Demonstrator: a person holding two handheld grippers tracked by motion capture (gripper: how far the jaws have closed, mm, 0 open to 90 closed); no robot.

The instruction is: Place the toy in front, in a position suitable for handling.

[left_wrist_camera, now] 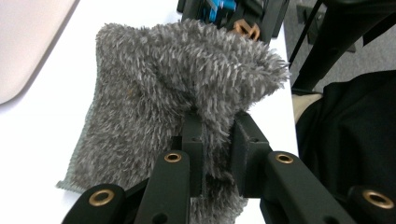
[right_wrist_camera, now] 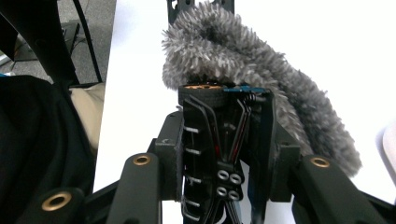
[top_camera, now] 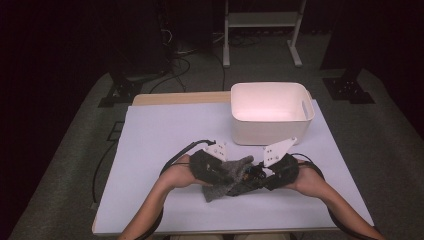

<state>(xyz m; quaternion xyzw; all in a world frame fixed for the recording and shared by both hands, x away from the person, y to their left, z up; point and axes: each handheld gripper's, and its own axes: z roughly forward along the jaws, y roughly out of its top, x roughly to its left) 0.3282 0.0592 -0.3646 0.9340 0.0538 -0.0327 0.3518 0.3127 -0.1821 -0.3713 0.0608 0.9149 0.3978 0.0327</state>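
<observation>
A grey fuzzy cloth (top_camera: 227, 179) lies on the white counter (top_camera: 160, 135) near its front edge, bunched between the two grippers. The left gripper (left_wrist_camera: 218, 140) comes in from the left, hand (top_camera: 181, 175) low on the counter, its fingers (left_wrist_camera: 192, 140) pinching a raised fold of cloth. The right gripper (right_wrist_camera: 224, 154) reaches in from the right, forearm angled inward; its fingers (right_wrist_camera: 170, 154) clamp a black device (right_wrist_camera: 219, 140) with wires, the cloth heaped just beyond. From above, a white bin (top_camera: 270, 112) stands behind the hands. The left gripper view shows the cloth's flat part spread on the counter.
</observation>
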